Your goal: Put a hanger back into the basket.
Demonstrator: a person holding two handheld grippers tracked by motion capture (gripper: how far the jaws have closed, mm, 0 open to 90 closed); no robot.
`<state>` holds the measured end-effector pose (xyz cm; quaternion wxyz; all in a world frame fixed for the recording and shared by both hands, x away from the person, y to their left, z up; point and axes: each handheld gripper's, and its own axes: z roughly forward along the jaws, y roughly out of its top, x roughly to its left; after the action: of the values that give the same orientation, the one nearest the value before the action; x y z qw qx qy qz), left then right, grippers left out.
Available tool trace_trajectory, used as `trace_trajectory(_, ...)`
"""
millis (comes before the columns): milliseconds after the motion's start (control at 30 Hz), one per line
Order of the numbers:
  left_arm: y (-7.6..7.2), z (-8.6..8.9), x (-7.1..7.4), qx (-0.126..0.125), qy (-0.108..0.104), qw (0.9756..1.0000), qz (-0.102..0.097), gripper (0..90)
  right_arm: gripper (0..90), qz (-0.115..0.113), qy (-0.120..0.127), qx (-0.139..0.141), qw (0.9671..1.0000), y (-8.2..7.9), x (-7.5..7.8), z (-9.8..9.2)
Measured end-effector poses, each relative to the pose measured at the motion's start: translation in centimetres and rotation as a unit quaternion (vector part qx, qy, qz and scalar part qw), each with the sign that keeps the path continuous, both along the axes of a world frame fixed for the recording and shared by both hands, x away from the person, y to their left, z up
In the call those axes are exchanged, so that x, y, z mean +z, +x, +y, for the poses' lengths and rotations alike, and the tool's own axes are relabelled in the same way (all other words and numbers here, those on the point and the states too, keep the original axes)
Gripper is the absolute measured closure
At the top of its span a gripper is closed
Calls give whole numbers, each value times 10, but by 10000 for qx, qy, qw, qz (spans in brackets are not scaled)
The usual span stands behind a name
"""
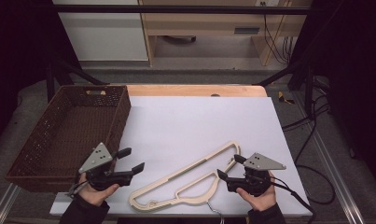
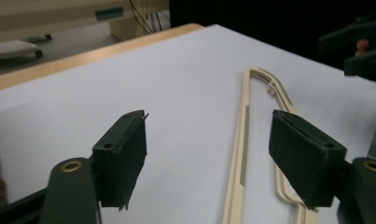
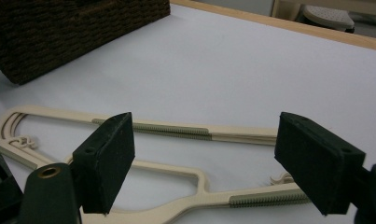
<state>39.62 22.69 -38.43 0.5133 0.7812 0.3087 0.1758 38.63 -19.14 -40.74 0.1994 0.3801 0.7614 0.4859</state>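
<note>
Near the desk's [image 1: 176, 116] front edge, between the two tongs, lies the hanger [image 1: 185, 179], flat on the white sheet, its curved end toward the right rear. At the left edge stands a wicker basket [image 1: 59, 135]. Left tongs [image 1: 132, 161]: jaws apart, empty, beside the hanger's near-left end. Hanger: likely light, stiff, smooth plastic, thin enough to flex; the ribbed strips [image 3: 171, 129] on its arms offer the surest hold. Right tongs [image 1: 230, 166]: jaws apart, astride the hanger's lower arm, not yet pressing.
</note>
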Motion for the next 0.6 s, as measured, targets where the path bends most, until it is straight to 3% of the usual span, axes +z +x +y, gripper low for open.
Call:
trace_trajectory(100, 3, -14, -11, -204, 258, 9992, 209, 336, 195, -11, -3, 25, 10000, 0, -1, 0)
trace_trajectory(133, 3, -14, -11, -204, 258, 9992, 209, 357, 195, -11, -3, 25, 10000, 0, -1, 0)
trace_trajectory(267, 9, -34, -34, -457, 738, 9946, 577, 419, 196, -11, -11, 39, 10000, 1, -2, -1)
trace_trajectory(367, 12, -42, -45, -606, 974, 9902, 795, 465, 198, -9, 13, 46, 10000, 0, -2, -1)
trace_trajectory(467, 14, -46, -53, -658, 1098, 9871, 964, 500, 204, 27, 41, 108, 9999, -2, -2, -1)
trace_trajectory(600, 14, -48, -59, -641, 1139, 9867, 966, 529, 226, 167, 20, 191, 9997, -10, -6, 4)
